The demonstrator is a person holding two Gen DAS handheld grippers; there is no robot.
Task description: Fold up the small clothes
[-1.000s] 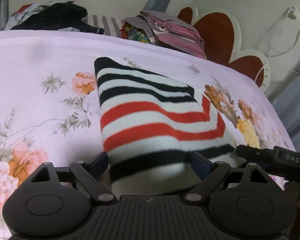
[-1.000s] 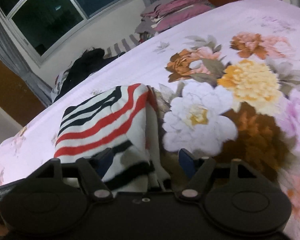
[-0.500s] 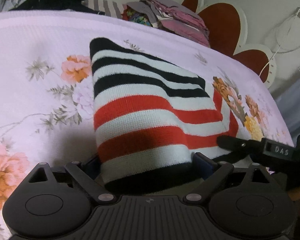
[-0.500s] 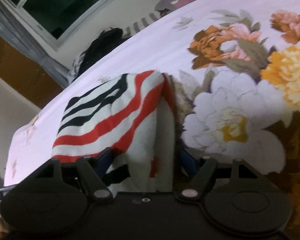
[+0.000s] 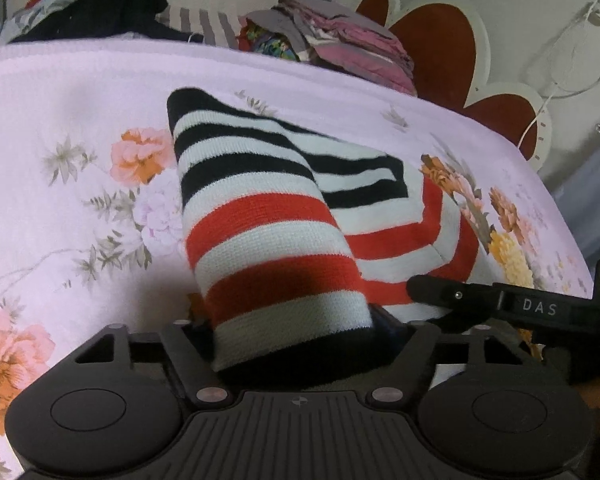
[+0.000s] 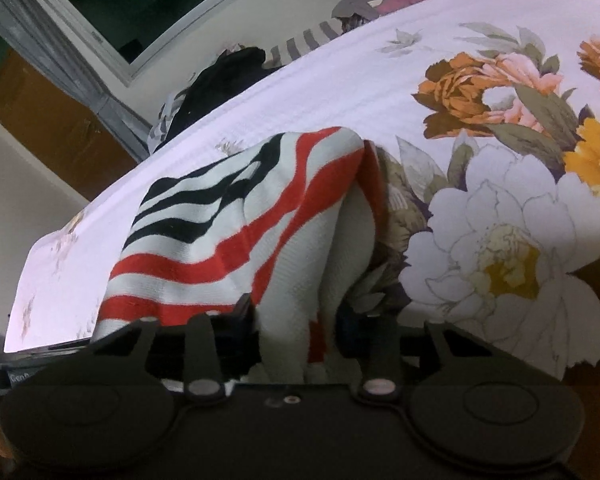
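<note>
Now both tongs have just been closing on the striped garment's (image 5: 268, 240) near edge: left tongs (image 5: 300, 332) and right tongs (image 6: 296, 320) clamped on it; next, probably carry that edge over the bed (image 5: 60, 88) evenly.

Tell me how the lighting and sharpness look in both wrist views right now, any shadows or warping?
Left wrist view: warm indoor light, striped garment sharp, dark shadow over its near end at the left gripper; the bed edge bows from fisheye. Right wrist view: dimmer, stripes slightly soft, window dark, frame lines curved, right gripper in shadow.
</note>
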